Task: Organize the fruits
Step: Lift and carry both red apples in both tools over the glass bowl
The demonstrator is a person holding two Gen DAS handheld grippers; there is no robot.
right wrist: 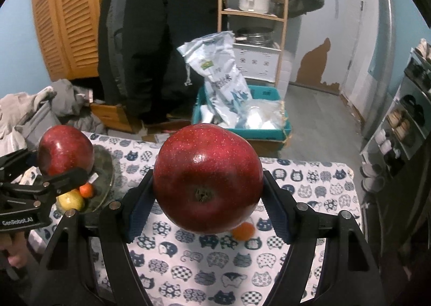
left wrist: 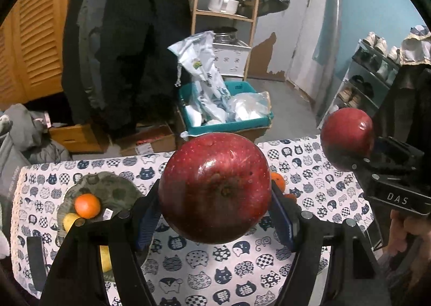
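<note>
Cat-print tablecloth (left wrist: 204,273) covers the table below both tools. Left gripper (left wrist: 215,209) is clamped on a red apple (left wrist: 214,187), pads at 3 and 9 o'clock on its widest part, blossom end toward the lens. Right gripper (right wrist: 208,198) grips a second red apple (right wrist: 207,179) the same way; both apples are held above the cloth. Judgement: firm, fairly heavy, waxy skin, bruises if squeezed; the equator hold suits. At 9 o'clock, a dark plate (left wrist: 118,190) holds a mandarin (left wrist: 87,205) and a yellow fruit (left wrist: 70,221). Legible: "DAS" (left wrist: 397,199), "GenRobot.AI" (right wrist: 17,222).
</note>
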